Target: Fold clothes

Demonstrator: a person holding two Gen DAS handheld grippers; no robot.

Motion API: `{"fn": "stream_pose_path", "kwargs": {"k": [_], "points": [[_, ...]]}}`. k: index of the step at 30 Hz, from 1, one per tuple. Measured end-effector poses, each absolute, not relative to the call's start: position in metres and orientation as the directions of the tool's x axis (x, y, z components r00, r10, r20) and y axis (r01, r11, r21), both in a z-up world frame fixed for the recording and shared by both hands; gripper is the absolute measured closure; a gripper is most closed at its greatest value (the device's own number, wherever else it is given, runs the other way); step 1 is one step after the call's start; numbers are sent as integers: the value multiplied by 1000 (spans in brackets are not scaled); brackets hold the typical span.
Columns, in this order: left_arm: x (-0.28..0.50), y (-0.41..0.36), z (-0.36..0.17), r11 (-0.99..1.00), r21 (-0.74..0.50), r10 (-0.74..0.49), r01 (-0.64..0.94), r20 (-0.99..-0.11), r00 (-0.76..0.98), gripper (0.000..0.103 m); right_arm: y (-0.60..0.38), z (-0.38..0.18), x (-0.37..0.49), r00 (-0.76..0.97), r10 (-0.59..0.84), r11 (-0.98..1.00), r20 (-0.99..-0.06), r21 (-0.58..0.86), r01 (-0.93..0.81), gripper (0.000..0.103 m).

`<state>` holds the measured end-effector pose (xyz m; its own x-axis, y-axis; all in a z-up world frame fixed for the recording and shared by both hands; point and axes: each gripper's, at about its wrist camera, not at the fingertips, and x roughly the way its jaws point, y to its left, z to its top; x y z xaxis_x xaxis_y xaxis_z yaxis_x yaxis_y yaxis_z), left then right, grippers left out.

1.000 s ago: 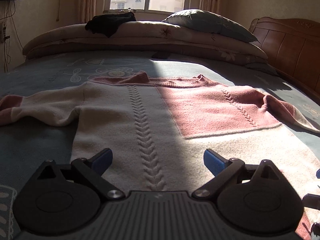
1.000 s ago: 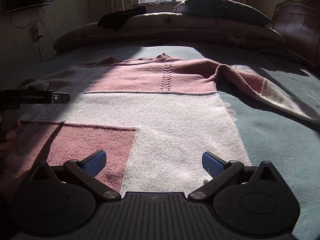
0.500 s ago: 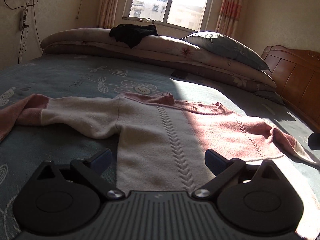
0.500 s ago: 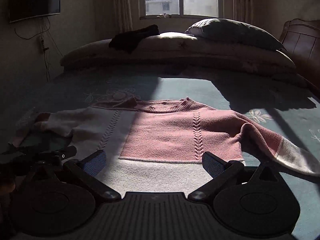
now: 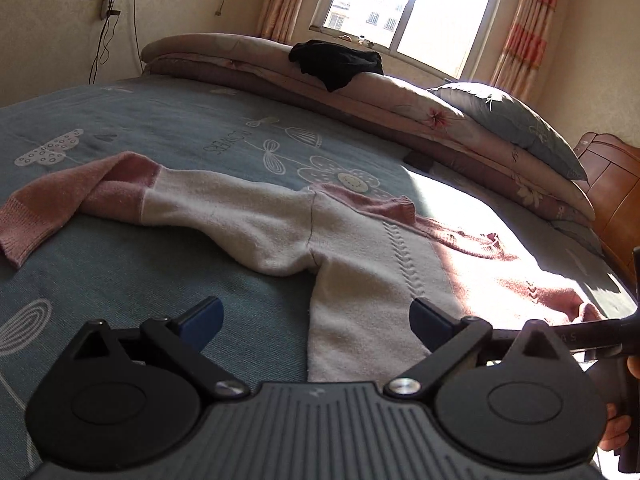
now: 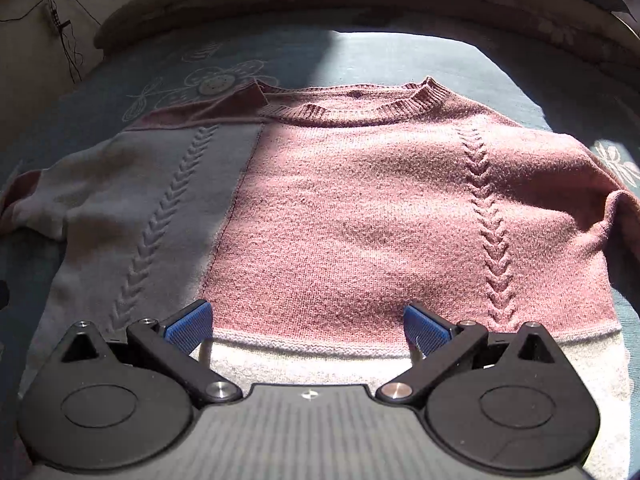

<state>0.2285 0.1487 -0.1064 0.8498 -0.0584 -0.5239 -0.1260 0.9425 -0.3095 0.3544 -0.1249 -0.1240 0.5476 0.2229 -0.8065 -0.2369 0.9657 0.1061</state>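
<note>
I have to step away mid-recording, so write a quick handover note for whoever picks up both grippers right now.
Left gripper: open, empty, over the sweater's white side, near the armpit.
Right gripper: open, empty, low over the sweater's pink chest panel.
Sweater: spread face up on the bed, collar toward the quilts. Left sleeve stretched outward, cuff bent back; the other sleeve trails off the opposite edge.
Done: laid out only.
Left: every fold, sleeves first probably.

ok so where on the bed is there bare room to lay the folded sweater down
Bare bedspread lies below the sweater's outstretched sleeve, in front of the open left tongs. More lies between the sleeve and the rolled quilt. The quilt edge is crowded: black garment, pillow.
</note>
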Motion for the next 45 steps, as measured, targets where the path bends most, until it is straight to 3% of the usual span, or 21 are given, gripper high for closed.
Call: {"fn": "stream_pose_path", "kwargs": {"k": [7, 13, 20, 26, 36, 45], "points": [[235, 141, -111, 950, -290, -62, -118, -544, 836, 4, -121, -128, 381, 591, 208, 967, -780, 75, -242, 0], [233, 121, -103, 975, -208, -42, -74, -506, 862, 4, -122, -78, 372, 618, 248, 954, -746, 77, -290, 0], [233, 90, -102, 981, -186, -144, 56, -506, 850, 4, -146, -7, 354, 665, 294, 951, -686, 138, -278, 0], [238, 71, -115, 971, -200, -226, 134, -565, 794, 4, -154, 16, 340, 660, 344, 937, -668, 192, -293, 0], [239, 64, -130, 958, -227, -279, 173, -614, 738, 1, -180, -35, 321, 574, 333, 942, -748, 243, -230, 0], [233, 43, -136, 974, -65, -206, 215, -641, 739, 1, -217, -110, 310, 497, 349, 933, -795, 345, -102, 0]]}}
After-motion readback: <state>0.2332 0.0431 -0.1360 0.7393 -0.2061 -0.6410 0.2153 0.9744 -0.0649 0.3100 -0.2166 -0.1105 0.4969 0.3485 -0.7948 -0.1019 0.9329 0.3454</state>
